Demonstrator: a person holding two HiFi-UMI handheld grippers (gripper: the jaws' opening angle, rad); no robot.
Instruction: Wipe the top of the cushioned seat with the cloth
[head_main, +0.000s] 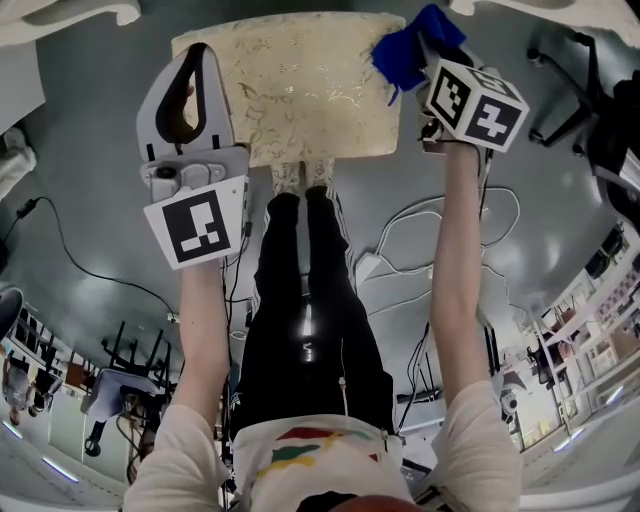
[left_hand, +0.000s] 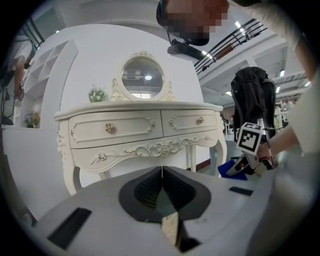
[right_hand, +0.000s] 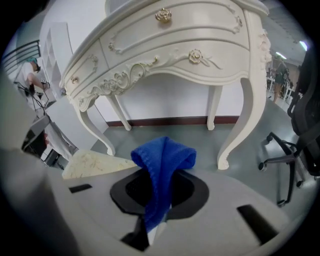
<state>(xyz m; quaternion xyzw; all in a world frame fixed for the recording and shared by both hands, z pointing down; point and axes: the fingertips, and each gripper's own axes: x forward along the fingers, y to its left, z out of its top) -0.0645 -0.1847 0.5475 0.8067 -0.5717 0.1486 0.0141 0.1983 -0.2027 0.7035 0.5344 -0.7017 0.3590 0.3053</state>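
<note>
Tips of right gripper are buried under the cloth. The seat hides its own legs. Cloth is pinched in the right jaws, its long axis along them, looped end pointing toward the dressing table. It sits at the seat's far right corner; can't tell if it's touching. The left gripper has its jaws pressed together, nothing between them, by the seat's left edge. Both forearms reach straight forward.

Light: bright, even, indoor; I trace it to ceiling lamps overhead.
Glare: lamp reflections on the glossy grey floor.
Shadows: soft, faint.
Distortion: strong fisheye bend in all three views; dark rounded corners in both gripper views.
Focus: I find the blue cloth and dressing table sharp, nearest foreground soft.
</note>
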